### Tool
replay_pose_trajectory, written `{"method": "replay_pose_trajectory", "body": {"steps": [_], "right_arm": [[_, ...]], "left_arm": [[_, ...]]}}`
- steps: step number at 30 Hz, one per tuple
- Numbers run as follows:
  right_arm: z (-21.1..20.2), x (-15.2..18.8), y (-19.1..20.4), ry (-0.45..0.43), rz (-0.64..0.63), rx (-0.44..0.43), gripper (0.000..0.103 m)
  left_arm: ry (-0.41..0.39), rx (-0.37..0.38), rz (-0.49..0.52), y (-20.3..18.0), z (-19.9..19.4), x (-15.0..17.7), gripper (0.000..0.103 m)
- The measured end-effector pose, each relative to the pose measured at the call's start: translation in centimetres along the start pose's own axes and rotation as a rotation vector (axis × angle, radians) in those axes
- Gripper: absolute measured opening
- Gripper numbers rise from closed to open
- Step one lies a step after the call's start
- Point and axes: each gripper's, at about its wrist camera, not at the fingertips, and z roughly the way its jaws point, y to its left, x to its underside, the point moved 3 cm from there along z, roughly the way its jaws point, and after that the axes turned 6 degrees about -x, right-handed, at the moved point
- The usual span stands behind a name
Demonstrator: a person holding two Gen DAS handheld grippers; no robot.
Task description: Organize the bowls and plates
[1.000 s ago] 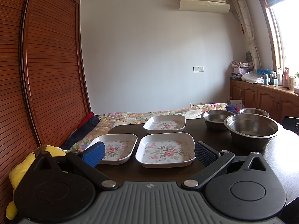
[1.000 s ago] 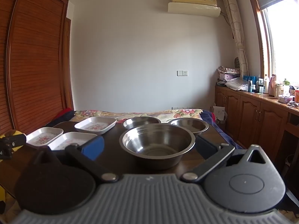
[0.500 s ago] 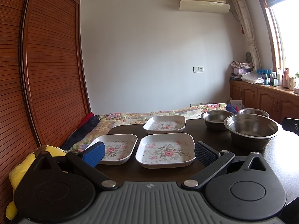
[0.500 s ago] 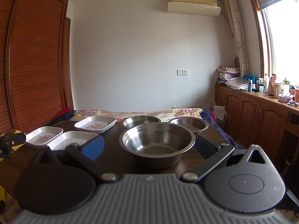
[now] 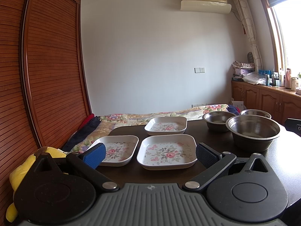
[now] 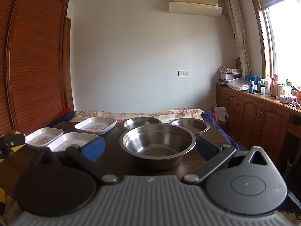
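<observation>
Three white floral square plates lie on a dark table (image 5: 216,141): a near one (image 5: 166,151), one to its left (image 5: 118,148) and a far one (image 5: 166,126). Three steel bowls stand to the right: a large near bowl (image 6: 158,144) and two smaller ones behind it (image 6: 142,122) (image 6: 189,125). My left gripper (image 5: 149,155) is open, just short of the near plate. My right gripper (image 6: 150,148) is open, its fingers either side of the large bowl without touching it. The large bowl also shows in the left wrist view (image 5: 254,131).
A bed with a floral cover (image 5: 150,115) lies beyond the table. A wooden slatted wardrobe (image 5: 47,75) stands on the left. A yellow soft toy (image 5: 18,169) sits by the table's left edge. Wooden cabinets (image 6: 263,116) with bottles run along the right wall.
</observation>
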Motion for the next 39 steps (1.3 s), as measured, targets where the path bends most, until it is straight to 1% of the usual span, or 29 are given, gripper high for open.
{"method": "replay_pose_trajectory", "body": {"steps": [19, 23, 39], "right_arm": [[-0.1, -0.1, -0.3, 0.000, 0.001, 0.001, 0.103], [-0.1, -0.2, -0.3, 0.000, 0.001, 0.001, 0.103], [0.1, 0.0, -0.4, 0.005, -0.001, -0.002, 0.103]], "left_arm": [[0.000, 0.000, 0.001, 0.0, 0.0, 0.0, 0.103], [-0.002, 0.000, 0.006, 0.2, -0.2, -0.7, 0.103], [0.016, 0.002, 0.015, -0.1, 0.3, 0.5, 0.103]]}}
